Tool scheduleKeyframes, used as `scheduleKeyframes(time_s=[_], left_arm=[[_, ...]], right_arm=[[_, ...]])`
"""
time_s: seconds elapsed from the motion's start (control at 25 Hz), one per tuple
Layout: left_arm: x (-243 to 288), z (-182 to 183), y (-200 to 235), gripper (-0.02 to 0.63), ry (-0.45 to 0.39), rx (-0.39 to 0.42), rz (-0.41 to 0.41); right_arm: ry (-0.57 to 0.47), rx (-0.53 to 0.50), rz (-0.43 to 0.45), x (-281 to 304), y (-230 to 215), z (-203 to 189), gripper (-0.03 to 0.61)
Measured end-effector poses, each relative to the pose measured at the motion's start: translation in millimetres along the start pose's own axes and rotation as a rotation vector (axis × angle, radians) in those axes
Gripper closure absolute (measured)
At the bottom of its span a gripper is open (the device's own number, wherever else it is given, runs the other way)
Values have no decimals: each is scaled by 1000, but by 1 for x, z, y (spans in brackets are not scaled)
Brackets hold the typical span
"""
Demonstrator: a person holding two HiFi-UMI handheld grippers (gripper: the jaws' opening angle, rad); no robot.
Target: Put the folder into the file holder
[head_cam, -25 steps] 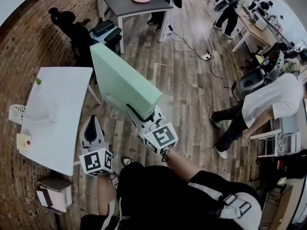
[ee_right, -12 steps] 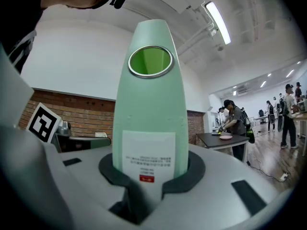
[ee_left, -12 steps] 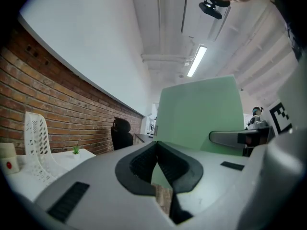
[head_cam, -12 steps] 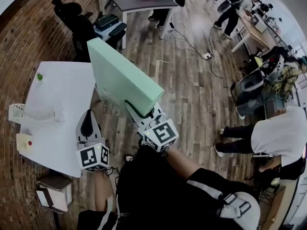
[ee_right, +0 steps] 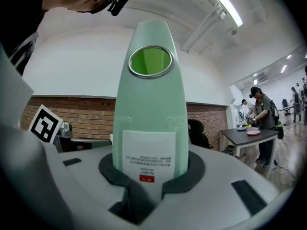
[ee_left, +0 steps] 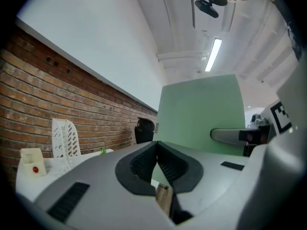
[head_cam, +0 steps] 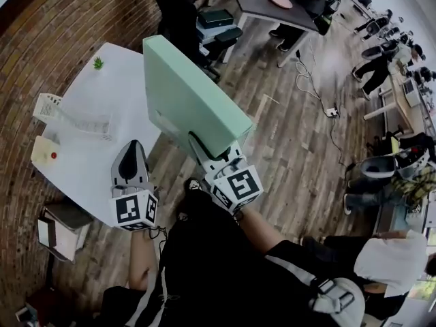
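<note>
Pinching the smooth, pale green folder [head_cam: 194, 90] by its rounded, labelled spine, the right gripper [head_cam: 204, 150] held the boxy slab upright above plank flooring [head_cam: 286, 135]. The left gripper [head_cam: 132, 150], pressed together and empty, hung at the white table's [head_cam: 102, 90] near edge. The lattice-walled file holder [head_cam: 46, 106] stood at the table's brick-side edge.

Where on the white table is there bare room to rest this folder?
Bare: the middle of the white table, between the plant and the left tongs. Crowded: its brick-wall edge, with file holder and yellow box.
</note>
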State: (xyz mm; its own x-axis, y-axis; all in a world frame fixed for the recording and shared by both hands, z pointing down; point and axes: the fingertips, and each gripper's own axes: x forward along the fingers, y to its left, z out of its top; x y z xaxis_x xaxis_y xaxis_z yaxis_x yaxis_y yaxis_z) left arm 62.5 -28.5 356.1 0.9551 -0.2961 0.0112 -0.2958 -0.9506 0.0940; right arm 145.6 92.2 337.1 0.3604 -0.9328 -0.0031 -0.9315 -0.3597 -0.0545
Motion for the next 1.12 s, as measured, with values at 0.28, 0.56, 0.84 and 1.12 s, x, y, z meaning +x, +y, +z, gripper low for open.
scheduleKeyframes(time_s=[0.28, 0.56, 0.84, 1.12], left_arm=[[21, 3, 50, 591, 6, 22, 183], [29, -3, 90, 592, 12, 13, 398], [10, -20, 128, 592, 60, 21, 576], [-23, -36, 165, 592, 86, -12, 740]], right_arm=[[-6, 15, 191, 76, 1, 1, 442], [4, 39, 399, 139, 3, -2, 442], [8, 43, 556, 184, 26, -13, 442], [53, -2, 671, 221, 62, -25, 442]])
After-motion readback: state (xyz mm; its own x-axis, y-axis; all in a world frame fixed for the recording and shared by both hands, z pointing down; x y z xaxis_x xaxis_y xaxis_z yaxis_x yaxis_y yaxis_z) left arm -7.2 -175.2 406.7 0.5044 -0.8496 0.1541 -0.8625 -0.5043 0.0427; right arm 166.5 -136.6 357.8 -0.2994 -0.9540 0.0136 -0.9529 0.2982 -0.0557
